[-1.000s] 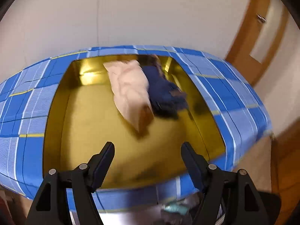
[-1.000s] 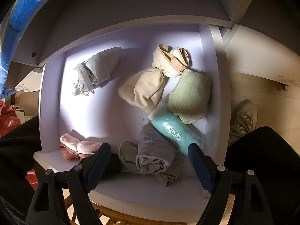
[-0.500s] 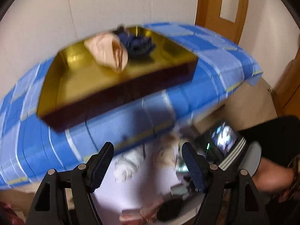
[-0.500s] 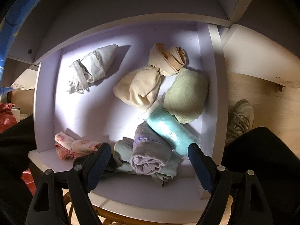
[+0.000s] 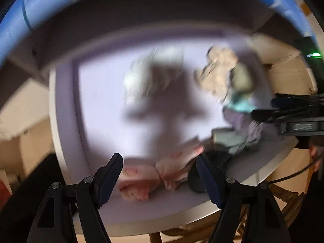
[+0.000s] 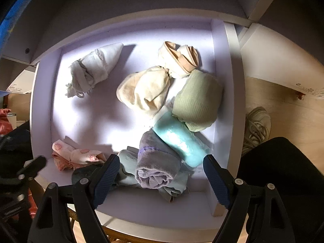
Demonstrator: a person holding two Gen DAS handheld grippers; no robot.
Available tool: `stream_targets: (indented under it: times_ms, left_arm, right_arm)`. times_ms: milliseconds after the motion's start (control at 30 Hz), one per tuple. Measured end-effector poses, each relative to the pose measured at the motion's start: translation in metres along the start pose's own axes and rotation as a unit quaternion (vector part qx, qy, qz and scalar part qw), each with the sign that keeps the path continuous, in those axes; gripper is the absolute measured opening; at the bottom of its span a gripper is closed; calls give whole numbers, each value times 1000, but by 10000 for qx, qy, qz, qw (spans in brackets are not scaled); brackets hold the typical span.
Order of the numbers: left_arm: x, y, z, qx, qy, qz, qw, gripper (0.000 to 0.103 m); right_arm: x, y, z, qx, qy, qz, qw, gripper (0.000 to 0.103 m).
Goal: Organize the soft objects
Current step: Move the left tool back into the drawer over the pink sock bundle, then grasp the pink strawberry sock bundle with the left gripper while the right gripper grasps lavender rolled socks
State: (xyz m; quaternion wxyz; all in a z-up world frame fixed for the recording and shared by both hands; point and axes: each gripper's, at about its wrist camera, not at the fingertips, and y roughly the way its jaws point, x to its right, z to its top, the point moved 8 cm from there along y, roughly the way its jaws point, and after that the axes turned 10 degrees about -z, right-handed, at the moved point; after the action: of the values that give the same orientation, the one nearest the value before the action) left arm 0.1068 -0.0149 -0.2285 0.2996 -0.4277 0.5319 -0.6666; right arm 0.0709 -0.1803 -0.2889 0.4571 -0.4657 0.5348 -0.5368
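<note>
An open white drawer (image 6: 43, 105) holds several rolled soft items: a white bundle (image 6: 95, 68), a cream bundle (image 6: 145, 89), a green roll (image 6: 196, 99), a teal roll (image 6: 178, 139), a purple roll (image 6: 156, 162) and a pink patterned bundle (image 6: 75, 156). My right gripper (image 6: 160, 177) is open and empty, over the purple roll. My left gripper (image 5: 160, 174) is open and empty, just above the pink bundle (image 5: 158, 174); its view is blurred. The left gripper also shows at the left edge of the right wrist view (image 6: 30, 168).
A blue-checked cloth edge (image 5: 40, 10) hangs above the drawer. A shoe (image 6: 257, 125) and a dark trouser leg (image 6: 283, 172) are on the wooden floor to the right. A dark item (image 6: 85, 172) lies at the drawer's front.
My left gripper swung down from the gold tray on the blue cloth to the drawer, now over the pink bundle. My right gripper stayed over the drawer, shifting only slightly.
</note>
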Motion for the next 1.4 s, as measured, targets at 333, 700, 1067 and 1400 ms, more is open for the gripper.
stream_targets:
  times_ms: [333, 700, 1067, 1400]
  left_arm:
    - [-24, 48, -44, -1080, -645, 143, 9920, 76]
    - [-47, 63, -69, -1537, -1159, 285, 9809, 76]
    - [-65, 84, -71, -1528, -1519, 301, 9761, 76]
    - [-79, 36, -32, -6, -2312, -414, 9720, 76]
  right_arm:
    - [-8, 28, -7, -406, -55, 73, 9991, 88]
    - [-21, 66, -20, -954, 53, 199, 9952, 87]
    - [-16, 84, -27, -1073, 45, 241, 9939, 63]
    - [-16, 90, -16, -1069, 97, 270, 9939, 63]
